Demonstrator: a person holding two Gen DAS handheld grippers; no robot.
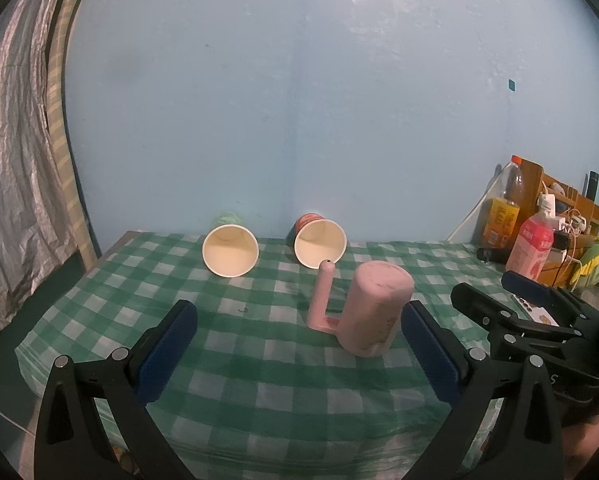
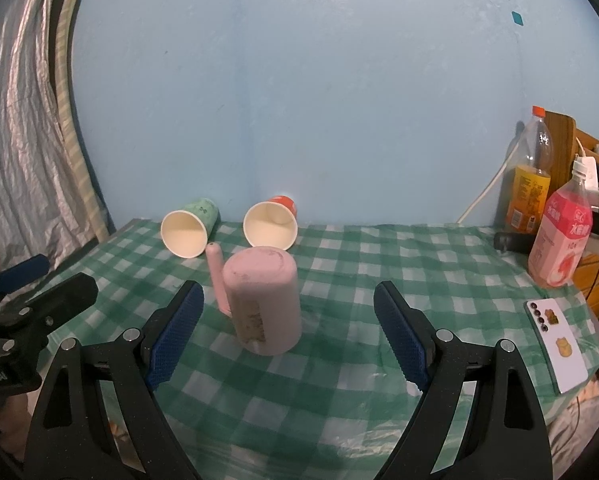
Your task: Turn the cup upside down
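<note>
Right wrist view: your right claw (image 2: 287, 336) is spread wide with nothing held, and the pink cup (image 2: 263, 300) stands mouth-down on the checked tabletop (image 2: 379, 280) between its fingers, nearer the left one, handle (image 2: 217, 280) pointing up. Your left claw (image 1: 299, 344) is likewise wide open and empty; the cup (image 1: 373, 308) sits just inside its right finger. To your right a phone (image 2: 557, 344) lies near the tabletop edge. Farther back, a green paper cup (image 2: 189, 228) and a red paper cup (image 2: 271, 228) lie on their sides by the wall, with open cloth between. Bottles (image 2: 559, 236) crowd the far right corner.
</note>
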